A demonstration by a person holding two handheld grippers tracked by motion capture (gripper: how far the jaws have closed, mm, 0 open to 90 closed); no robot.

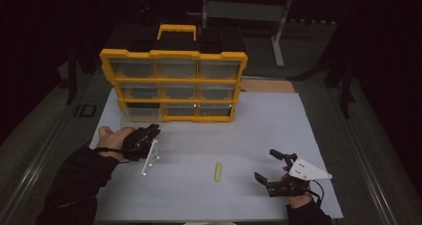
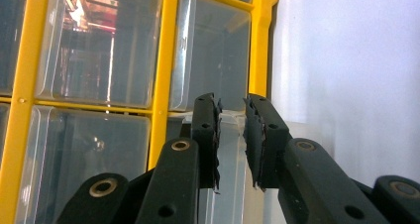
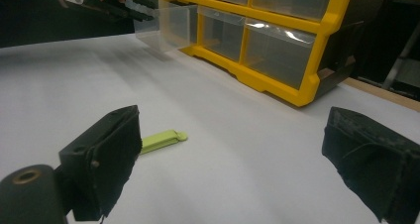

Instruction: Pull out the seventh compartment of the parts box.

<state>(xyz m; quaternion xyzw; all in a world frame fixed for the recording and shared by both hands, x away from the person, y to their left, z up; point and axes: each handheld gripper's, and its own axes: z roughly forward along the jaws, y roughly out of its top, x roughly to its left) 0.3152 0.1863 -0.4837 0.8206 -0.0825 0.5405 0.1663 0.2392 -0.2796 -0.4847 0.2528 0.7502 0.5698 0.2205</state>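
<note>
Black jaws of the right gripper stand spread wide with nothing between them, at about five o'clock on the white table, near the front edge. Just ahead of them, toward ten o'clock in the right gripper view, lies a small lime-green clip, flat on the sheet and apart from everything else.

Farther off, at nine o'clock on the table, the left gripper reaches the bottom-left clear drawer of the yellow organizer. That drawer sits partly pulled out. In the left gripper view the jaws stand a narrow gap apart around its front lip; whether they pinch it I cannot tell.

My reading: drawer-opening is the step in hand. Next, the right gripper needs to close on the clip and carry it toward eleven o'clock into the drawer.
</note>
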